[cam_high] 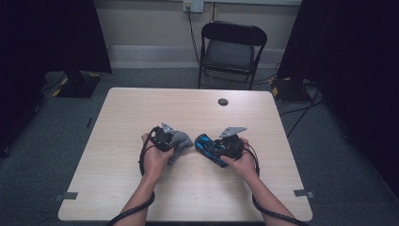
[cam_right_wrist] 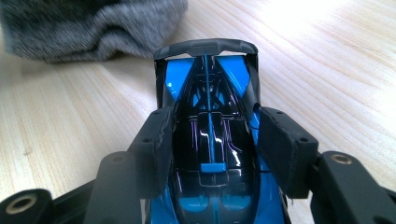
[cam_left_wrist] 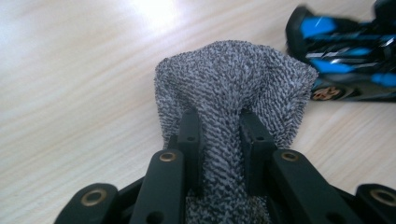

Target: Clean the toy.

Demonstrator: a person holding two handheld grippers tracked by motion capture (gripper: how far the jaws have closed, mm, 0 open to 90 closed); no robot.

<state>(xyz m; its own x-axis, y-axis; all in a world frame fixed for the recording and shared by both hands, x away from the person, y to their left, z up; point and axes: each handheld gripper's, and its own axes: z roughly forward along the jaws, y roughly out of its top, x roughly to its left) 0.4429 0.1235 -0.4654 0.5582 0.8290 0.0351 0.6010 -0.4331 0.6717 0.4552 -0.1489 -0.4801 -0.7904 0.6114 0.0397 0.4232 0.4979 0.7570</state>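
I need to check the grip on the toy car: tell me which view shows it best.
The right gripper view: the blue and black toy car sits close up between the right gripper's jaws. The high view shows it small; the left gripper view catches a blurred part.

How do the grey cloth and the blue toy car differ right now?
The grey cloth is soft, woolly and bunched; the blue toy car is hard and glossy. The cloth is plain grey, the car blue and black. The left gripper pinches a narrow fold of cloth; the right gripper clamps the car's sides, fingers wider apart. Both are held over the table.
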